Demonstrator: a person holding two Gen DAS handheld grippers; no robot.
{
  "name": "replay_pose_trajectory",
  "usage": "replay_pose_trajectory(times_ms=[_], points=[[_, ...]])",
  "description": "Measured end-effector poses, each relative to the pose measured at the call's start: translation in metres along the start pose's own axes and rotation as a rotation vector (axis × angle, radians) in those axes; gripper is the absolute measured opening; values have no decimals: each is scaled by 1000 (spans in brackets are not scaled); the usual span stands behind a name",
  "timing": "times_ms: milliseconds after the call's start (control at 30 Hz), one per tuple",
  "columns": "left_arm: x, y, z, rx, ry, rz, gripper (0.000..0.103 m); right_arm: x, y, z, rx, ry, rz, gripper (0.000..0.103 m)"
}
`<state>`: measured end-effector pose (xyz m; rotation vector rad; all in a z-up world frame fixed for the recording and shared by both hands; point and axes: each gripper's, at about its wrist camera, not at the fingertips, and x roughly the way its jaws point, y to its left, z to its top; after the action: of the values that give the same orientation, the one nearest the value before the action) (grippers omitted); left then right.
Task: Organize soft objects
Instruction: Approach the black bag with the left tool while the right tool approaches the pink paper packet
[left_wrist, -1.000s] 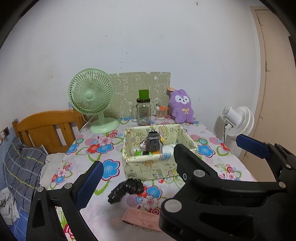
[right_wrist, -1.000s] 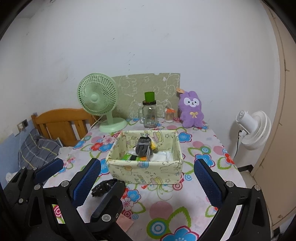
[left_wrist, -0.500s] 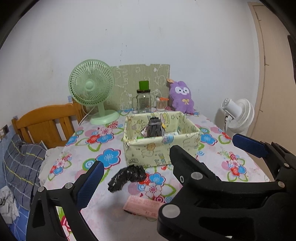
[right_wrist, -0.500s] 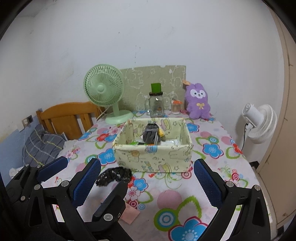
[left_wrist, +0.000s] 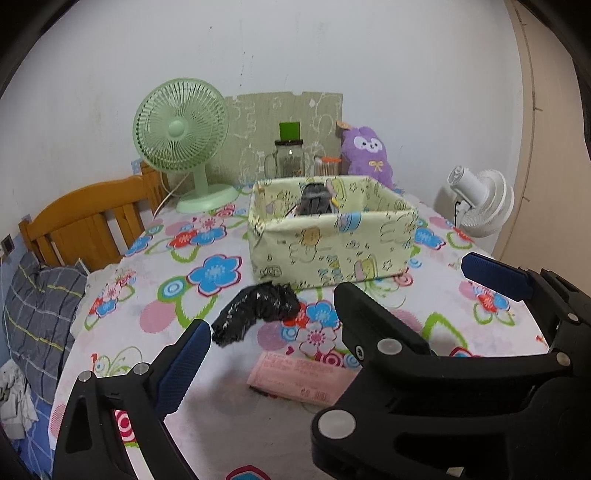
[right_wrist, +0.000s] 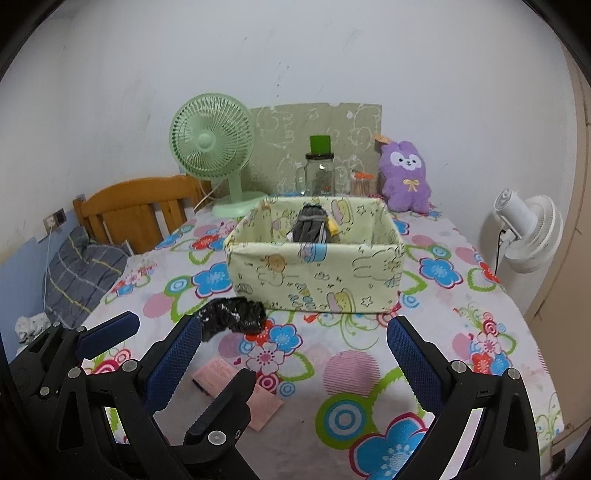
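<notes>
A crumpled black soft item (left_wrist: 258, 310) (right_wrist: 232, 317) lies on the flowered tablecloth just in front of the pale green fabric box (left_wrist: 332, 243) (right_wrist: 314, 273). A grey rolled cloth (left_wrist: 314, 199) (right_wrist: 310, 225) stands inside the box. A purple plush rabbit (left_wrist: 365, 155) (right_wrist: 404, 177) leans on the wall behind. My left gripper (left_wrist: 295, 332) is open; its left pad sits close to the black item. My right gripper (right_wrist: 293, 325) is open over the table, and its left finger lies between the left gripper's fingers. Neither holds anything.
A flat pink packet (left_wrist: 295, 376) (right_wrist: 218, 376) lies near the table's front. A green desk fan (left_wrist: 181, 140), a glass jar with a green lid (left_wrist: 290, 158) and a small container stand at the back. A white fan (right_wrist: 528, 229) is right; a wooden headboard (right_wrist: 140, 206) is left.
Both grippers have dropped lower and come nearer the table, so the box and black item look larger. Both stay open; nothing on the table has moved.
</notes>
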<state>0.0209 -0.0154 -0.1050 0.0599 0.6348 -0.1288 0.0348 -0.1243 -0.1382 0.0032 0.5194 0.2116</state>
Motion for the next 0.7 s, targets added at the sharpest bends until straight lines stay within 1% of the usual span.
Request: replay_pose_trajectory(times_ms=[233, 400, 700], points=[[16, 10, -16, -19, 59, 2, 95, 22, 7, -15, -17, 57, 30, 101], [24, 18, -24, -33, 105, 36, 93, 39, 14, -23, -22, 110, 53, 98], [35, 34, -40, -78, 161, 67, 87, 59, 31, -34, -69, 174, 99, 98]])
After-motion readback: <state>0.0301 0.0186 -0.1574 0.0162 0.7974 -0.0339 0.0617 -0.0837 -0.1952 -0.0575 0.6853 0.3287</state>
